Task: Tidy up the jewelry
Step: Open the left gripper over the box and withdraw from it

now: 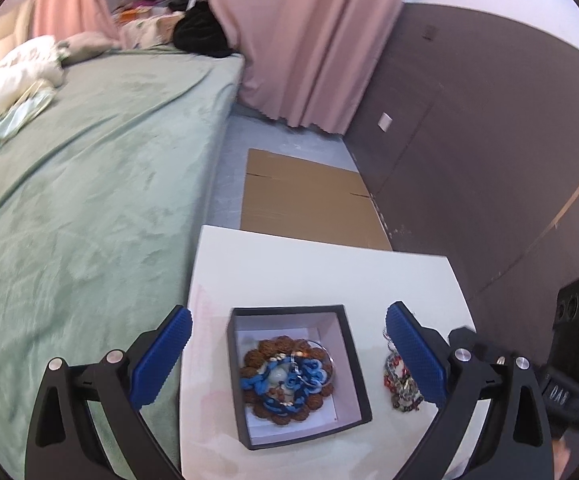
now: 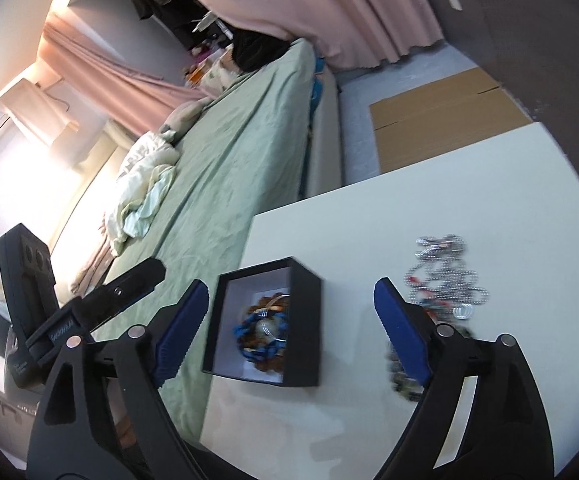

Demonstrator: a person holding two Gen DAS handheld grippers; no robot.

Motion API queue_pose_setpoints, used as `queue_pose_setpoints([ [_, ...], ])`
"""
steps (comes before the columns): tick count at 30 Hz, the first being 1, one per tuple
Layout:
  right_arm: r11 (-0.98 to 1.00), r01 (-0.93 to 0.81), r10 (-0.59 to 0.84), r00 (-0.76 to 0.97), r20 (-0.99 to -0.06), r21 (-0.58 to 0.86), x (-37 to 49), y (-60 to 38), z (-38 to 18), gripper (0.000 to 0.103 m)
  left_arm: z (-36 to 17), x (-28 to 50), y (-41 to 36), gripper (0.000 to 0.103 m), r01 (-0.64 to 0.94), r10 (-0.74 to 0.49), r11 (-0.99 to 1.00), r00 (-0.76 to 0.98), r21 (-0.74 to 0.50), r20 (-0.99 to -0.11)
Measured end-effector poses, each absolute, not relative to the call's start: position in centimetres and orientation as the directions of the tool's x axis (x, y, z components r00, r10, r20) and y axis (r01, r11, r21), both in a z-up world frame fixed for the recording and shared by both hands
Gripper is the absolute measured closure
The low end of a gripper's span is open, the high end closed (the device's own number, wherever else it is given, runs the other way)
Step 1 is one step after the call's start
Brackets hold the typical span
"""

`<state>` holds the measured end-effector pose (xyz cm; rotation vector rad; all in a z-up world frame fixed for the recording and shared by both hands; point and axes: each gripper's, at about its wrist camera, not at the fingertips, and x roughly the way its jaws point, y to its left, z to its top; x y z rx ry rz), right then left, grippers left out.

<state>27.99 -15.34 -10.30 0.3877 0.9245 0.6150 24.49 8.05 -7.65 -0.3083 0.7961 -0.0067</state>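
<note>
**Loose chains waiting beside a half-filled box**

The right gripper (image 2: pixel 289 320) is hanging over the bench with its blue fingers (image 2: pixel 399 330) spread wide and nothing between the pads; the black box (image 2: pixel 263 328) is showing through the gap. The left gripper (image 1: pixel 287 356) is likewise hovering with its fingers (image 1: pixel 161 360) spread apart, pinching nothing and framing the same box from its own side.

The box is sitting near the bench's (image 2: pixel 469 184) edge on the bed's (image 1: pixel 89 200) side, open-topped, with a white lining. Inside it a coil of brown beads (image 1: pixel 285 380) is lying under a blue knotted cord and what looks like a thin metal bangle. Just beside the box, on the side away from the bed, a tangled heap of chains (image 2: pixel 445 276) is resting on the bare bench top: silvery ball chain, red links and small rings.

That heap is probably handling as light, limp and slippery, sagging and trailing when lifted and snagging on itself. A pinch across the thickest bunch near its middle is looking the safest hold; a single strand would likely slip or drag the rest. The box seems stiff card, light enough to slide if nudged.

Pale lettering is showing on each gripper's handle, seen from the other gripper's camera, but it is too blurred to read. No brand or label is showing on the box.
</note>
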Motion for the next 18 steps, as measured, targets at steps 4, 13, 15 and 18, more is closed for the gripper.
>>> queue_pose_setpoints([
  [4,0.787,-0.284,0.613,0.460,-0.642,0.547,28.0,-17.5,-10.6,0.018,-7.8,24.6,6.5,0.009,-0.056,-0.146,0.965,0.694,-0.255,-0.705],
  [13,0.833,-0.184,0.543,0.452,-0.708,0.522,27.5,-22.1,-11.9,0.018,-8.5,24.9,2.6,0.009,0.070,-0.201,0.976,0.663,-0.208,-0.721],
  [15,0.836,-0.162,0.536,0.447,-0.717,0.524,27.4,-23.1,-12.2,0.018,-8.8,24.9,1.5,0.009,0.104,-0.222,0.973,0.649,-0.204,-0.727],
  [18,0.837,-0.143,0.531,0.445,-0.721,0.528,27.2,-24.2,-12.5,0.018,-9.2,25.0,0.2,0.016,0.139,-0.242,0.970,0.630,-0.199,-0.738],
])
